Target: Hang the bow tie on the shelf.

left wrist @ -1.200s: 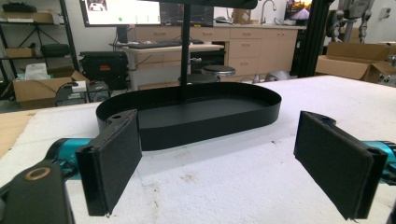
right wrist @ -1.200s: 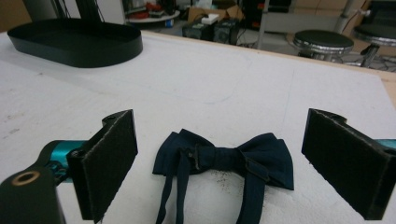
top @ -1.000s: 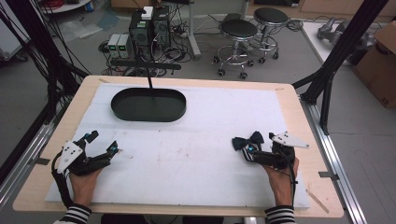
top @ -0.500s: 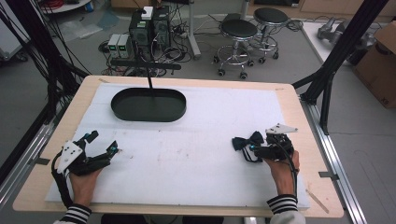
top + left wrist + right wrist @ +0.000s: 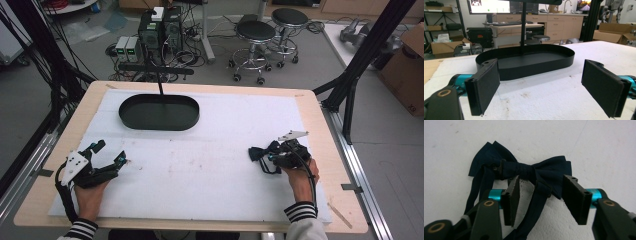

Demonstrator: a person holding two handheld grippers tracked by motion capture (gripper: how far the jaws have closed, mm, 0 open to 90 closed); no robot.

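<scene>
two grippers are on the white mat and neither has anything clamped. starting at the left, my left gripper [image 5: 107,157] rests near the mat's left edge with its jaws wide apart and nothing between them; its own view looks across bare mat to the black oval tray [image 5: 159,112], which sits empty toward the far side, well apart from both hands. further right, past a broad stretch of white mat [image 5: 210,165], the right gripper [image 5: 264,159] is low over a dark navy bow tie [image 5: 524,170] lying flat on the mat near the right side. its jaws are partly apart, straddling the strap [image 5: 534,207] that trails from the knot, with the right jaw over the edge of one wing. my worry is the grip: if i close here i judge i would catch only the loose strap or a thin fold of wing, and the bow would dangle, swing or slip out on lifting. the limp cloth could also drag along the mat and bunch up rather than rise cleanly.
</scene>
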